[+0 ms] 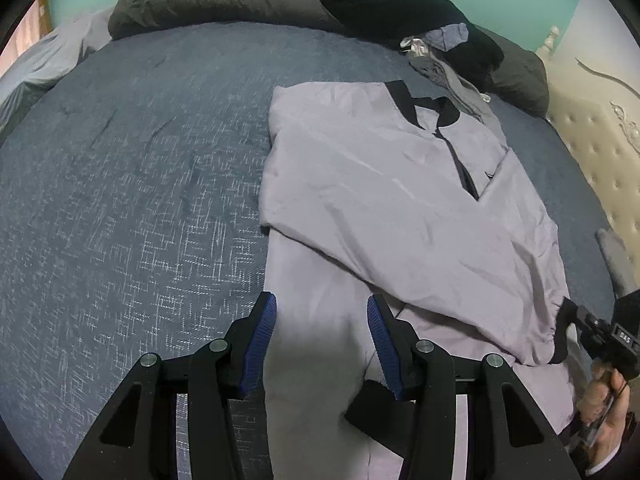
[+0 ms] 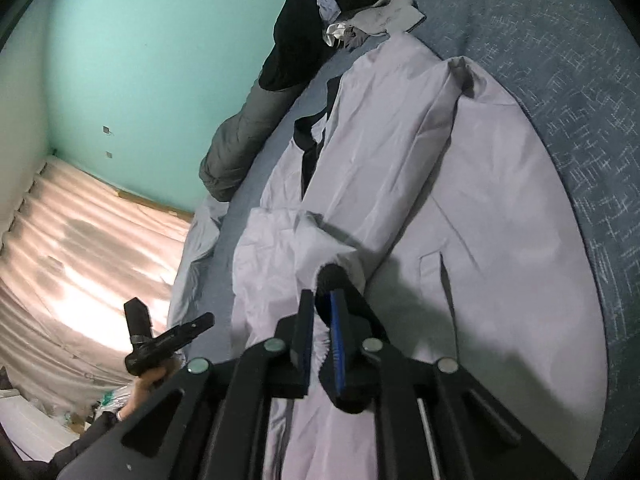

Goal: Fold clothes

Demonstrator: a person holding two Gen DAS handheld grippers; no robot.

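Somewhere around the middle of the job, judging by the lie of the cloth. Spread front-up on the blue bed (image 1: 140, 160), black collar (image 1: 400, 94) toward the far end: the pale grey jacket (image 1: 380, 184). Already brought in: one sleeve (image 1: 440, 248), laid slantwise across the chest and running down to the near edge.

Over to the right hand-held gripper (image 2: 320, 312): jaws drawn close together on the black cuff (image 2: 330, 278) at that sleeve's end. Cuff poking out past the tips, pale cloth bunched behind it. Looks pinched rather than merely resting there. Cuff raised a little off the body of the jacket, so not quite laid to rest.

Now the left hand-held gripper (image 1: 322, 344): jaws standing well apart, angled down over the jacket's near side edge. Grey cloth filling the whole gap between the blue pads, a black band tucked just beside one finger. Gripped or only lying underneath? Hard to say from so close and so blurred.

Left to do, on this showing: settle the cuff flat, bring in the other side to match, then double the body up toward the collar. No lengthwise fold visible anywhere yet.

Beyond that, more work waiting: a dark heap of other clothes (image 1: 440, 52) at the far end of the bed, unfolded.
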